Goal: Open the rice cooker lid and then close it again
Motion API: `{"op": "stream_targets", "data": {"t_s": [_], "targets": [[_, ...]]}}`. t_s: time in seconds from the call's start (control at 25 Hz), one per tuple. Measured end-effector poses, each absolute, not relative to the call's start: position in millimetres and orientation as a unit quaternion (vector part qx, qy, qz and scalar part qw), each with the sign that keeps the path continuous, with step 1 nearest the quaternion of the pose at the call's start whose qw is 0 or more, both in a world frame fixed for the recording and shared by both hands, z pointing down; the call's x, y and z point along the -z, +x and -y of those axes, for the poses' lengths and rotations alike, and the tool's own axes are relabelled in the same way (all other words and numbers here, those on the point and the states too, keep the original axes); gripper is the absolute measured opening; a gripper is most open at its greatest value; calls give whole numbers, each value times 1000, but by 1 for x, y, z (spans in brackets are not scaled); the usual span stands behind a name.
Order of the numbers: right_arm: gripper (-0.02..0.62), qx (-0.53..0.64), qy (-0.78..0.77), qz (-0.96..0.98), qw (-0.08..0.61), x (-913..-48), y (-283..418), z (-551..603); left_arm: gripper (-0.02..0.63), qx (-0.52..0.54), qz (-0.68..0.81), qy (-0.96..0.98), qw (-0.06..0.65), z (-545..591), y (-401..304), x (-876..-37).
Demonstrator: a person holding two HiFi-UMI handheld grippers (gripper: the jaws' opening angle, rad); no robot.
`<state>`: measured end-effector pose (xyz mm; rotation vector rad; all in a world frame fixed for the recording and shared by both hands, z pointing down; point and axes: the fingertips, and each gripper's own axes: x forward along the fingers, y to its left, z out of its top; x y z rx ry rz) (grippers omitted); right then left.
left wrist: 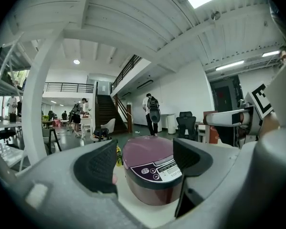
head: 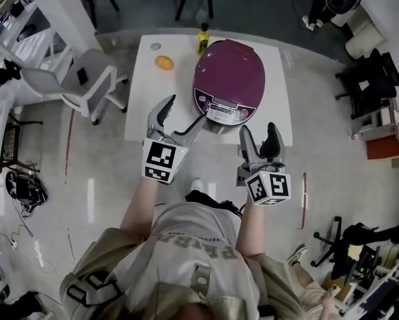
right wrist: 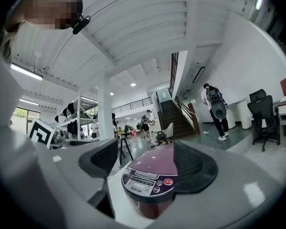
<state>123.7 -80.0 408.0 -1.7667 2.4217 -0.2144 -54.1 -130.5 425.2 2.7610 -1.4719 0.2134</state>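
White square table (head: 274,122) stands on a glossy pale floor in an open hall with white ceiling beams and a staircase at the back. A white chair (head: 86,85) stands at the table's left side.

Rice cooker (head: 228,80): on the table, right of centre, toward the near edge. Its domed lid is a glossy plum-purple and sits fully down on the body. A paler control panel (head: 224,109) on the near side faces the person and carries a small display and round buttons, one of them red. The lower body below the panel is dark.

Other items on the table: an orange round object (head: 163,62) left of the cooker, a small pale disc (head: 156,46) beyond it, and a yellow bottle (head: 203,39) at the far edge.

Left gripper (head: 186,110): held at the cooker's near-left side, jaws spread wide, nothing between the pads. Its own view shows the cooker ahead, framed by the gap.

Right gripper (head: 259,131): held at the near table edge, just right of the cooker, jaws likewise apart and empty.
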Motion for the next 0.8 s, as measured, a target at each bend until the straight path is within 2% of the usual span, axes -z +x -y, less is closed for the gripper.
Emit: {"op": "stream_targets", "data": {"t_s": [0.24, 0.52, 0.8], "targets": [[350, 75, -525, -847, 19, -422, 130, 114, 380, -151, 428, 890, -47, 155, -24, -440], [373, 59, -415, -903, -88, -451, 102, 125, 382, -287, 313, 899, -109, 154, 8, -476], [373, 49, -348, -919, -179, -480, 80, 124, 382, -370, 223, 889, -151, 155, 24, -511]]}}
